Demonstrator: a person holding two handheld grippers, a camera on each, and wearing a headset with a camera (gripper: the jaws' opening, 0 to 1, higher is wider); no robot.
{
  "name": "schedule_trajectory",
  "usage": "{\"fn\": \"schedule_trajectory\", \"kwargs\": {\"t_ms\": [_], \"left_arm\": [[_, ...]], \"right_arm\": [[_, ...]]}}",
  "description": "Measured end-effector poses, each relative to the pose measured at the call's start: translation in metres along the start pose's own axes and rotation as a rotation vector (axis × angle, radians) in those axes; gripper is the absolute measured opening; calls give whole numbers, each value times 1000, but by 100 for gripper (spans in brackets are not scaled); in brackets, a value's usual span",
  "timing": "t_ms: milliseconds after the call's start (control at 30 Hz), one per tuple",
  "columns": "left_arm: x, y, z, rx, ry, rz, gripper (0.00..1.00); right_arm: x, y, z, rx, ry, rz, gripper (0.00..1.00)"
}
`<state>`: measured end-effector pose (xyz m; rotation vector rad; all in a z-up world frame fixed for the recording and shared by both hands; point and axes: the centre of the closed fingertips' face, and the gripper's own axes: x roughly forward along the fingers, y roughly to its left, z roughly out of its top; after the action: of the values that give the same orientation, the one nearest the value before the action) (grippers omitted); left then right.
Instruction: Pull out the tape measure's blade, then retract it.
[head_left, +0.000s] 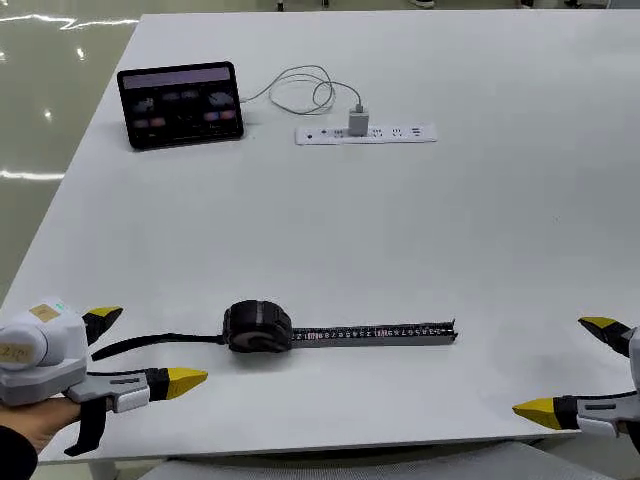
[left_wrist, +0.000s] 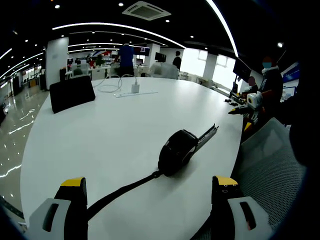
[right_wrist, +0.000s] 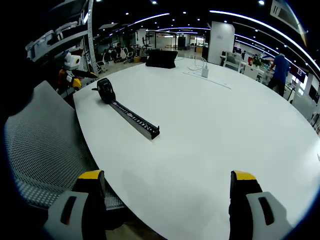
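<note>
A black tape measure lies near the table's front edge, its blade drawn out to the right and lying flat. A black wrist strap trails left from the case. My left gripper is open just left of the case, its jaws on either side of the strap's end. In the left gripper view the case and strap lie ahead between the yellow-tipped jaws. My right gripper is open at the front right corner, apart from the blade's tip. The case lies far off in the right gripper view.
A dark tablet stands at the back left. A white power strip with a charger and coiled white cable lies behind the middle. A mesh chair sits at the table's front edge.
</note>
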<state>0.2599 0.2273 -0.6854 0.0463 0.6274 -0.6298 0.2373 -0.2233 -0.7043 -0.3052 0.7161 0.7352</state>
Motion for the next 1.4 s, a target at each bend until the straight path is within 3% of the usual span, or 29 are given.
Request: {"fn": "schedule_trajectory", "kwargs": {"t_ms": [167,300,433,667,733,900,967,1100,1200,1400], "left_arm": [[4,-8,6,1,0,-11,100],[11,-21,16,-9,-4,-23,100],[22,-29,17,-25,41,-8,100],[40,-45,25,-22,73,-26,100],[44,-46,28,-44,91,-14,100],[48,-49,46,-47,78,22,100],[51,-48,49,-91,77,38,100],[58,-44,50,-183,74,88,100],[63,-43,49,-214,77,124,100],[74,-50,43,-197,85,177,100]], "right_arm": [[0,0,3,-14,7,2,100],[0,-1,9,-44,19,9,100],[5,-1,13,-76,35,27,100],[14,1,16,-135,84,80,100],[18,3,18,-149,94,94,100],[23,7,27,-188,105,120,100],[25,8,30,-204,110,132,100],[31,9,34,-233,123,149,100],[34,10,38,-246,133,166,100],[42,13,49,-302,143,183,100]]}}
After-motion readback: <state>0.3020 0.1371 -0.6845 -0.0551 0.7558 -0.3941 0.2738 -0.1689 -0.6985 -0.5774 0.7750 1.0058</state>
